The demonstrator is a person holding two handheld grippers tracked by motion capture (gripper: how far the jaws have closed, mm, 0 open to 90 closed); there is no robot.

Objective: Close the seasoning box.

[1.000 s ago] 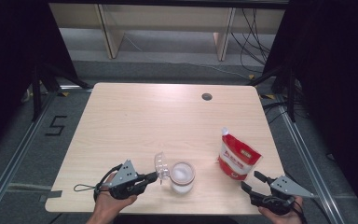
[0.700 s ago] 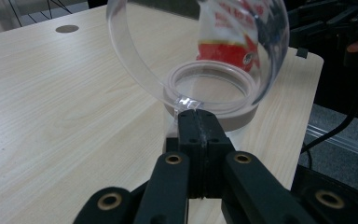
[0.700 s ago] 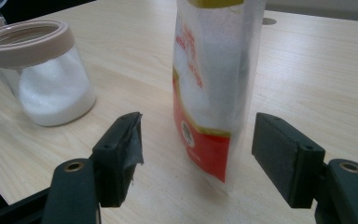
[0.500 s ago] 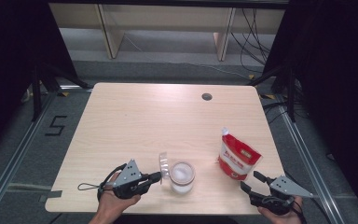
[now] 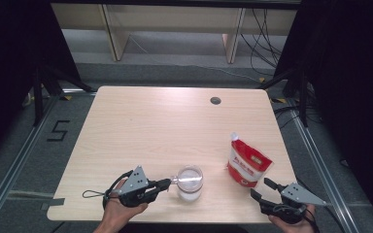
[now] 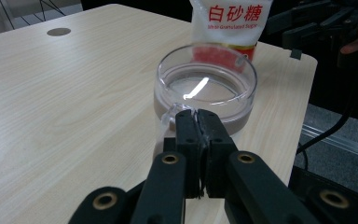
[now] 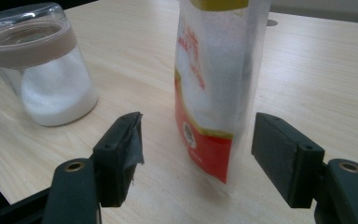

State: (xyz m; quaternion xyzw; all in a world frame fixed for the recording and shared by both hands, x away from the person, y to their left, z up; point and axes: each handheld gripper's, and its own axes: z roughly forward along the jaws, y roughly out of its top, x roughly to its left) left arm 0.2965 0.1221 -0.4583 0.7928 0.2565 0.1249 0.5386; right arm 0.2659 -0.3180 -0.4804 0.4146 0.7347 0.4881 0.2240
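the left gripper point(image 5: 164, 183) is closed on the lid tab of the jar point(image 5: 190, 183), near the front edge of the tabletop point(image 5: 150, 126). the right gripper point(image 5: 263, 189) is held wide open just before the sugar bag point(image 5: 246, 164), gripping nothing.

You are in a lab test bay: bare table point(image 5: 141, 126), black curtains point(image 5: 354, 73), floor rails point(image 5: 9, 165), loose cables point(image 5: 262, 34) far right.

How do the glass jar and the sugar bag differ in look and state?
The glass jar is clear, round and squat; the sugar bag is a tall, flat red-and-white pouch. The jar is only partly filled with white grains and lidded; the bag looks fuller. Both stand upright on the table and hold white grains.
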